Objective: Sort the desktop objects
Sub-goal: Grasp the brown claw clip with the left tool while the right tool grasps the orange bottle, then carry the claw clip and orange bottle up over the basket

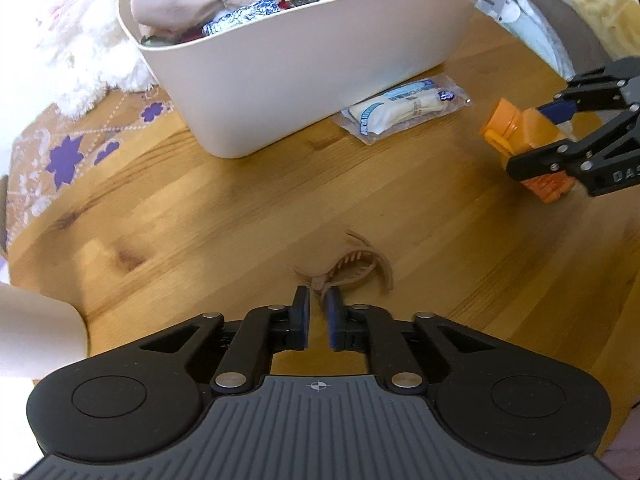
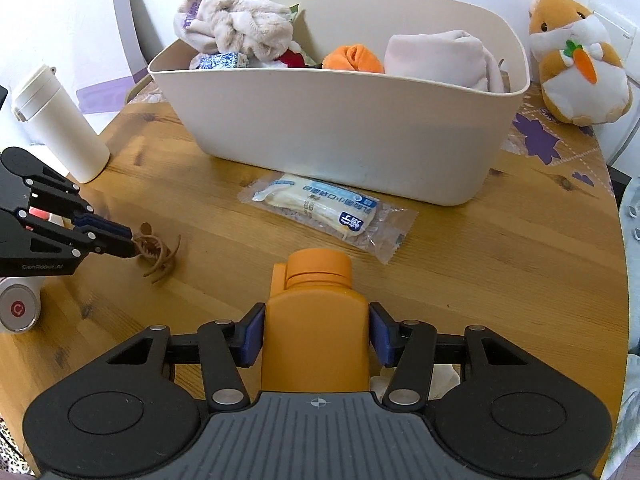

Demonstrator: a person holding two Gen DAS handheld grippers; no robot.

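A cream bin (image 1: 320, 80) (image 2: 340, 132) stands on the wooden table, filled with plush toys and small items. A clear snack packet (image 1: 404, 108) (image 2: 332, 212) lies in front of it. My left gripper (image 1: 318, 300) (image 2: 134, 242) is nearly shut on the handle of a brown hair claw clip (image 1: 352, 272) (image 2: 156, 256) that rests on the table. My right gripper (image 2: 316, 336) (image 1: 536, 136) is shut on an orange bottle (image 2: 316, 320) (image 1: 524, 132), held just above the table.
A white tumbler (image 2: 60, 124) stands at the left. A hamster plush (image 2: 576, 64) sits at the back right on a patterned mat (image 2: 552, 140). A white bunny plush (image 1: 76, 40) sits behind the bin. A white device with a red button (image 2: 18, 308) lies at the table's left edge.
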